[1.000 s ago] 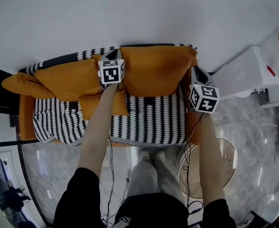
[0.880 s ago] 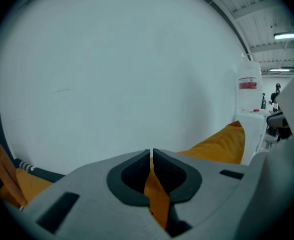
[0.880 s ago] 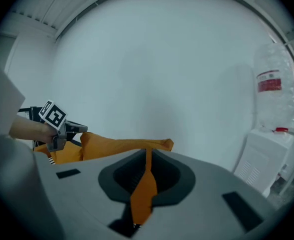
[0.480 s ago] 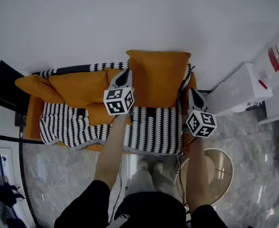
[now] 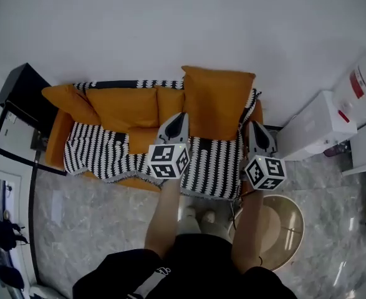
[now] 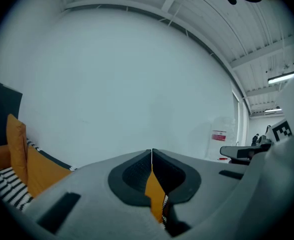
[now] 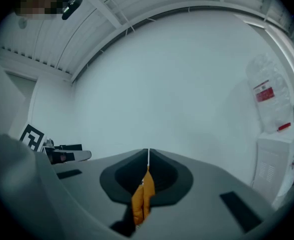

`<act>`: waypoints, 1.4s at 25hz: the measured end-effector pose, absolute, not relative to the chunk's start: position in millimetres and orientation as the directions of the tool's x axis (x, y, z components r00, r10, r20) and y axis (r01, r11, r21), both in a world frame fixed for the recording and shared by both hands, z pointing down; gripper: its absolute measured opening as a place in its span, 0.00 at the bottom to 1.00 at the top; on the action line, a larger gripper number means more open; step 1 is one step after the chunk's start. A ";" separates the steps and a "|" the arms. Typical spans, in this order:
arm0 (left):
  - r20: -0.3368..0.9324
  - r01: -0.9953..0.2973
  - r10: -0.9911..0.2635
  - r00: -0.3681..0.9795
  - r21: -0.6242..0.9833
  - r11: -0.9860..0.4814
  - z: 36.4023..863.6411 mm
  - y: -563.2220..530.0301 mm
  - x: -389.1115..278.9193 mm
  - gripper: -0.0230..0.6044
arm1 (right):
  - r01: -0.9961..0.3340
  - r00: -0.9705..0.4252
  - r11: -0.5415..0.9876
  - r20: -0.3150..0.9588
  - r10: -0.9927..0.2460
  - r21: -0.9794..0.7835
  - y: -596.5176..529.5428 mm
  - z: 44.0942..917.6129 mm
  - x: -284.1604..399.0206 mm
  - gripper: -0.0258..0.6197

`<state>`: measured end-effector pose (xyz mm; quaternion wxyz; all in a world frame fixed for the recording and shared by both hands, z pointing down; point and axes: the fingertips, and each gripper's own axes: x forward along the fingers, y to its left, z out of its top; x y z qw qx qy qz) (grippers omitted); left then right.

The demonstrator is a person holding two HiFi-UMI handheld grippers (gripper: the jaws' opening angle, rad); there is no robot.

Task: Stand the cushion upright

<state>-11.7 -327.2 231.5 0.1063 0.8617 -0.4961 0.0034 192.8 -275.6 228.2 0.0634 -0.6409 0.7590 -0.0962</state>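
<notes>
holding the cushion (image 5: 219, 101) up, the left claw (image 5: 181, 116) and right claw (image 5: 255, 125) pinch its cloth; next it likely needs leaning on the sofa (image 5: 95, 151).

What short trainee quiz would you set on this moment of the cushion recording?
1. True or false: the left tongs and the right tongs are each shut on the orange cushion.
2. What covers the seat of the sofa? A) a striped throw B) a blue sheet C) newspapers
3. Fill in: in the head view, the held cushion is at the sofa's ____ end.
Key: 1 true; 2 A; 3 right.
</notes>
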 end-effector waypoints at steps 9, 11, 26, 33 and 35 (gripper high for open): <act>0.062 -0.848 -0.849 0.525 0.115 -0.517 199.3 -240.0 1.0 0.06 | -0.963 -0.231 0.222 0.040 -0.972 -0.154 -212.4 206.0 166.8 0.06; 0.059 -0.846 -0.845 0.532 0.091 -0.526 195.8 -232.6 7.1 0.06 | -0.966 -0.235 0.228 0.044 -0.971 -0.125 -208.0 205.6 161.5 0.06; 0.043 -0.842 -0.841 0.540 0.009 -0.540 179.5 -225.6 21.0 0.06 | -0.963 -0.262 0.260 0.014 -0.965 -0.074 -207.4 192.9 153.8 0.06; 0.051 -0.840 -0.839 0.542 0.003 -0.543 182.3 -230.7 31.0 0.06 | -0.963 -0.264 0.262 0.018 -0.964 -0.069 -211.2 194.9 162.6 0.06; 0.052 -0.839 -0.837 0.544 0.001 -0.545 182.2 -232.6 34.9 0.06 | -0.963 -0.264 0.263 0.019 -0.964 -0.067 -213.2 194.7 165.7 0.06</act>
